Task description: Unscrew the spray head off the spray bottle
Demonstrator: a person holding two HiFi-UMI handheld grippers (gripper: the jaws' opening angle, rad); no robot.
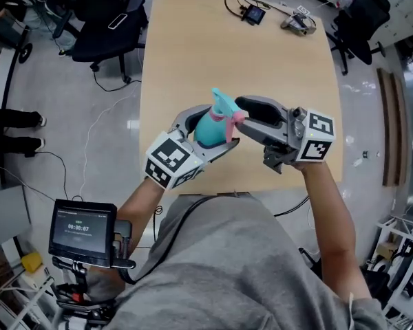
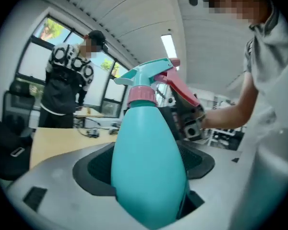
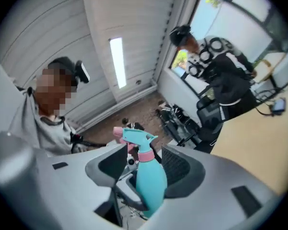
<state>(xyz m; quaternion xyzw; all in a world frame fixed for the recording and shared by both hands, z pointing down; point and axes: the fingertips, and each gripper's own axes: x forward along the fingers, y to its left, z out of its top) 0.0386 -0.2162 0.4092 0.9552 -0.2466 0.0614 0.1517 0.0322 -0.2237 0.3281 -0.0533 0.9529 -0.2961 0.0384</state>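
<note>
A teal spray bottle (image 1: 210, 125) with a teal spray head (image 1: 221, 104), a pink collar and a pink trigger is held up above the near edge of the wooden table (image 1: 241, 53). My left gripper (image 1: 205, 137) is shut on the bottle's body (image 2: 149, 162), with both pads against its sides. My right gripper (image 1: 239, 120) comes in from the right at the level of the head. In the right gripper view its jaws straddle the upper bottle (image 3: 150, 181) below the pink collar (image 3: 145, 155). A gap shows on the left side, so it is open.
At the table's far end lie a small device (image 1: 253, 14) and another gadget (image 1: 297, 24), both with cables. Office chairs (image 1: 107, 26) stand at the far left and far right. A person's feet (image 1: 14, 129) show at the left. A screen unit (image 1: 82, 229) hangs near my left elbow.
</note>
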